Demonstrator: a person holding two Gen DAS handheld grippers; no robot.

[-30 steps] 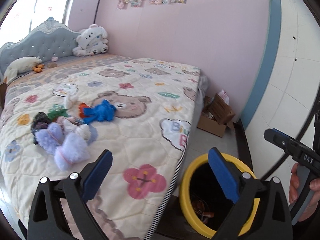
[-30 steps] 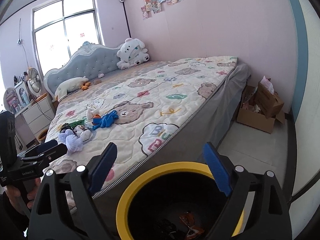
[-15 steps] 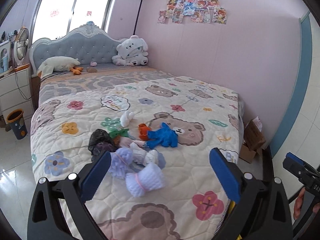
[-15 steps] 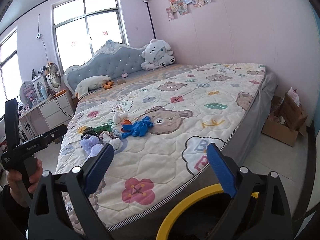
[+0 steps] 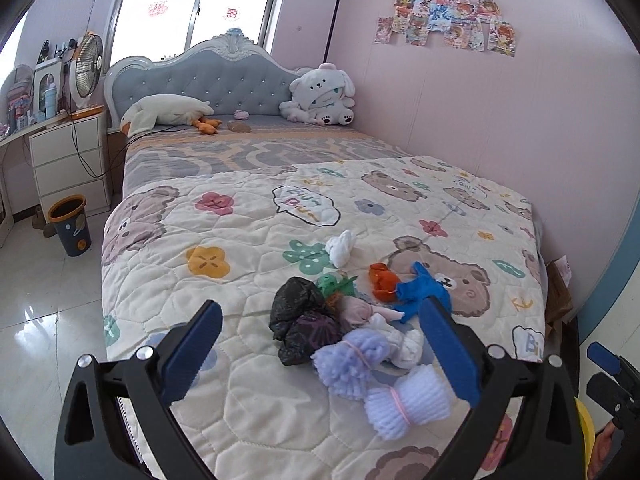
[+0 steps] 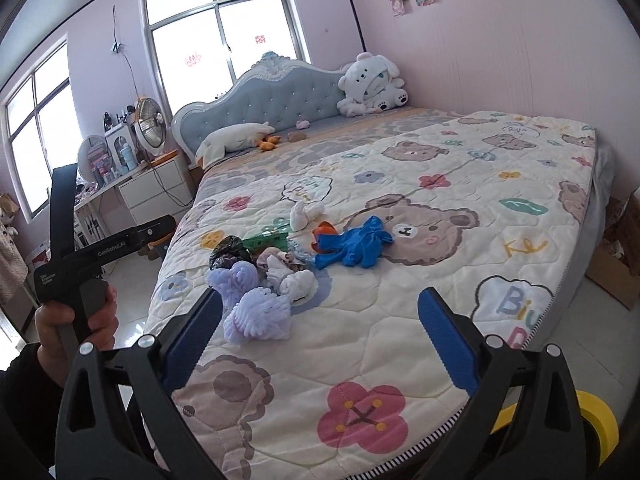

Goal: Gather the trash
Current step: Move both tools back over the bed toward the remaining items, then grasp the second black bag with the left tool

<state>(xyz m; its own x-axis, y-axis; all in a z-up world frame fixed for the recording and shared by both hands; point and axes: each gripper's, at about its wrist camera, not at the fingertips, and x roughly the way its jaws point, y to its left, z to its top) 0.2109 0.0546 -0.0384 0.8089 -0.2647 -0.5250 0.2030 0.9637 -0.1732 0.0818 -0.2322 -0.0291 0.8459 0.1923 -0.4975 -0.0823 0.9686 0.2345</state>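
Observation:
A heap of trash lies on the bed quilt (image 5: 248, 264): a black plastic bag (image 5: 298, 316), two lilac foam nets (image 5: 352, 362), white tissue wads (image 5: 340, 246), a blue glove (image 5: 422, 290), an orange scrap (image 5: 382, 278) and a green wrapper (image 5: 334, 284). My left gripper (image 5: 320, 348) is open and empty, just short of the heap. My right gripper (image 6: 320, 332) is open and empty over the quilt's near edge, with the lilac nets (image 6: 256, 312) and blue glove (image 6: 354, 244) ahead. The yellow-rimmed bin (image 6: 596, 416) shows at the lower right.
Plush toys (image 5: 322, 96) sit at the headboard (image 5: 208, 72). A white nightstand (image 5: 68, 160) with a fan (image 5: 86, 68) and a small dark bin (image 5: 70, 224) stand left of the bed. Cardboard boxes (image 6: 616, 248) lie on the floor at right.
Both grippers have swung up and left, away from the yellow bin and toward the trash heap on the bed. Both stay open and empty.

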